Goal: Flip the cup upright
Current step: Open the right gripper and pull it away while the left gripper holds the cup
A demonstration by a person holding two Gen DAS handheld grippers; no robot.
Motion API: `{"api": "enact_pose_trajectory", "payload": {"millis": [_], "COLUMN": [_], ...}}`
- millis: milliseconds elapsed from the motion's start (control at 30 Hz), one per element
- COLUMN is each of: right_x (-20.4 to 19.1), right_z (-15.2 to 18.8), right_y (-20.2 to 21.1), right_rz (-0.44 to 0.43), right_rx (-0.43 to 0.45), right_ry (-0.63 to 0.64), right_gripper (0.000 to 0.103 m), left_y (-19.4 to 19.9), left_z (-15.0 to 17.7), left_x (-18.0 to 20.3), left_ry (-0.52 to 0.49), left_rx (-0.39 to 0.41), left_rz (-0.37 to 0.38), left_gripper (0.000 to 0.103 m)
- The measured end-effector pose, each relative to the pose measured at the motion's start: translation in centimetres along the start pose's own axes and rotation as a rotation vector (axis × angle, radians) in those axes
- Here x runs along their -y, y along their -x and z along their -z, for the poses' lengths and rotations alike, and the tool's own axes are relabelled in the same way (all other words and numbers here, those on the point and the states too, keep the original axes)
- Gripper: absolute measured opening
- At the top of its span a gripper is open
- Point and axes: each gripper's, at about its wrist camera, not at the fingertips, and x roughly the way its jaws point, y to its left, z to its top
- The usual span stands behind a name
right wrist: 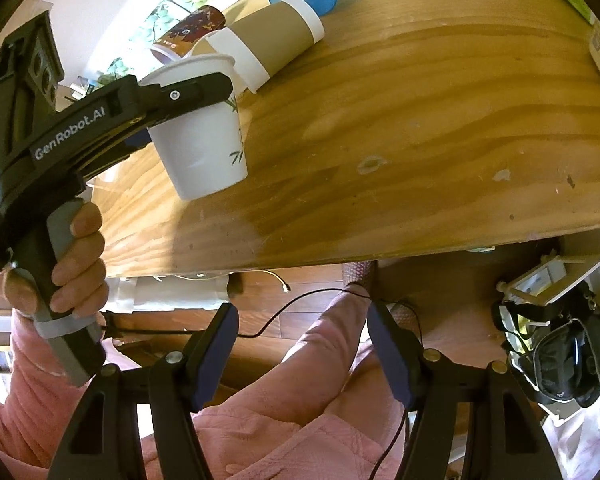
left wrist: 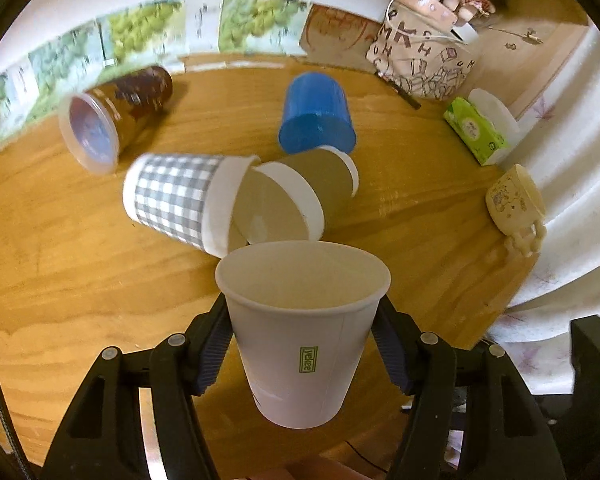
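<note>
Closest to the left wrist camera, the left tool [left wrist: 304, 344] grips a white paper cup [left wrist: 304, 332] by its sides, both blue pads pressed to the wall just under the rim. The cup is held mouth up, close to vertical. From the right wrist view the same cup [right wrist: 202, 140] looks lifted just above the wooden table [right wrist: 420, 140], near its front edge, though whether its base touches the wood cannot be told.

Beyond the white cup, four more cups lie on their sides: a grey checked cup [left wrist: 176, 196] and a brown-sleeved paper cup [left wrist: 296, 196] mouth to mouth just behind it, a blue plastic cup [left wrist: 316, 116] further back, and a dark printed cup with a clear lid [left wrist: 116, 116] to the rear left.

The right tool [right wrist: 302, 350] is spread wide and empty, held off the table edge over the person's pink-clad lap.

The flip looks nearly complete. The next move probably calls for lowering the white cup flat onto its base, then releasing it gently.
</note>
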Motion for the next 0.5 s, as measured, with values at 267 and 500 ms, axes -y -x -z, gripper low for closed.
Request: {"api": "enact_pose_trajectory", "payload": {"millis": [267, 500], "right_x": [0.1, 0.2], "right_z": [0.3, 0.3], "right_y": [-0.5, -0.3], "right_rz": [0.014, 0.022], "right_rx": [-0.013, -0.017], "right_ry": [0.006, 0.009], "right_gripper": [0.068, 0.068], "left_y": [-0.6, -0.2], "left_z": [1.4, 3.4], "left_x": [2.0, 3.0], "left_ry": [-0.116, -0.157], "left_rx": [0.124, 0.269], "left_rz": [-0.145, -0.171], "left_gripper": [0.069, 0.069]}}
